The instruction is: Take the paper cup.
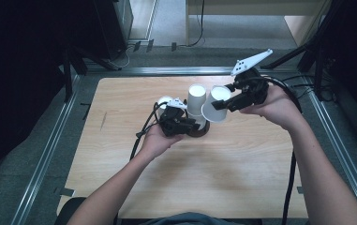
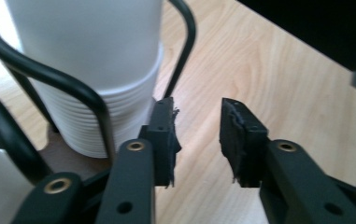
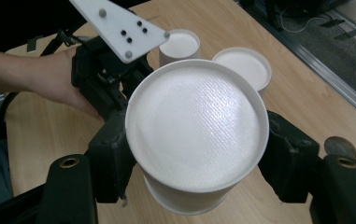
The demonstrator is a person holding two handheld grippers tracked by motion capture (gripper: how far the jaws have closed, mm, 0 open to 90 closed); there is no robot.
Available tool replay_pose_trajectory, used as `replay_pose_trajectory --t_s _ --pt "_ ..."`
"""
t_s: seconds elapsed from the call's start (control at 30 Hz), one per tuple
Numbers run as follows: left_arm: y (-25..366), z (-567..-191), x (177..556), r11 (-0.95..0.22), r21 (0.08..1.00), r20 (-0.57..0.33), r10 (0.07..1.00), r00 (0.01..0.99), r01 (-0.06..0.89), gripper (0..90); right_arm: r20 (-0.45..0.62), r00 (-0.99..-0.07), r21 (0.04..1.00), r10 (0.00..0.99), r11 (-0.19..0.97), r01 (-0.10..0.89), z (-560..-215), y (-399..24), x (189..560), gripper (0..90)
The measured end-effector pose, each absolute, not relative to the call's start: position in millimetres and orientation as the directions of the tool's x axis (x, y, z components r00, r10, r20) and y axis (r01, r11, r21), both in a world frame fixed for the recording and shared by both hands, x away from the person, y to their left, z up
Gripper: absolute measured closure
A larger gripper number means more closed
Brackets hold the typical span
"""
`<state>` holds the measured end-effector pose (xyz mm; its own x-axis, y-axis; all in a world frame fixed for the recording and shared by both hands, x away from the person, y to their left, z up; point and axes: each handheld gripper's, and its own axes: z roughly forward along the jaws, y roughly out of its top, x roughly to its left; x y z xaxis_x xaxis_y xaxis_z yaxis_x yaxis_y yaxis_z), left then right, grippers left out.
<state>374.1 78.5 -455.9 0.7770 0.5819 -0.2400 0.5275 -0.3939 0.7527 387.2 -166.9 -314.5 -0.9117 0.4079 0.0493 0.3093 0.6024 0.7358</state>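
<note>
black jaws of the right hand-held gripper (image 3: pixel 196 154) are pinching a white paper cup (image 3: pixel 196 140) by its sides, lifted off the table (image 3: pixel 49 130) and tipped so its flat bottom is facing the gripper's camera. judging by the grip, the cup is being carried clear of the cup stack (image 1: pixel 196 107), which is standing upside down in a black wire holder (image 2: pixel 63 88) at the middle of the table. in the high view the held cup (image 1: pixel 217 105) is hanging just right of the stack, almost touching it. the left hand-held gripper (image 1: pixel 182 123) is sitting low at the stack's left foot, probably steadying the holder; its jaws are standing apart with nothing between them, one pad (image 2: pixel 165 140) just beside the stack's ribbed rims. another small white thing (image 1: pixel 165 101) is lying just left of the stack, partly hidden. the wire loops are crowding the stack's base and could snag a cup.
</note>
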Motion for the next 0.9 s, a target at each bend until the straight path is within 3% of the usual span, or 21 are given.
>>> replay_pose_trajectory --t_s 0.3,0.83,0.9 --pt "79 -452 365 -0.411 0.753 -0.252 0.541 0.802 0.514 50.2 0.057 -0.919 0.733 0.389 0.609 0.303 -336 -176 371 33.8" --pt "96 -453 350 -0.473 0.743 -0.229 0.486 0.843 0.474 42.2 0.101 -0.927 0.720 0.361 0.616 0.319 -377 -176 355 33.8" --pt "99 -457 348 -0.490 0.731 -0.227 0.480 0.847 0.474 40.5 0.081 -0.939 0.733 0.335 0.618 0.284 -385 -176 351 33.8"
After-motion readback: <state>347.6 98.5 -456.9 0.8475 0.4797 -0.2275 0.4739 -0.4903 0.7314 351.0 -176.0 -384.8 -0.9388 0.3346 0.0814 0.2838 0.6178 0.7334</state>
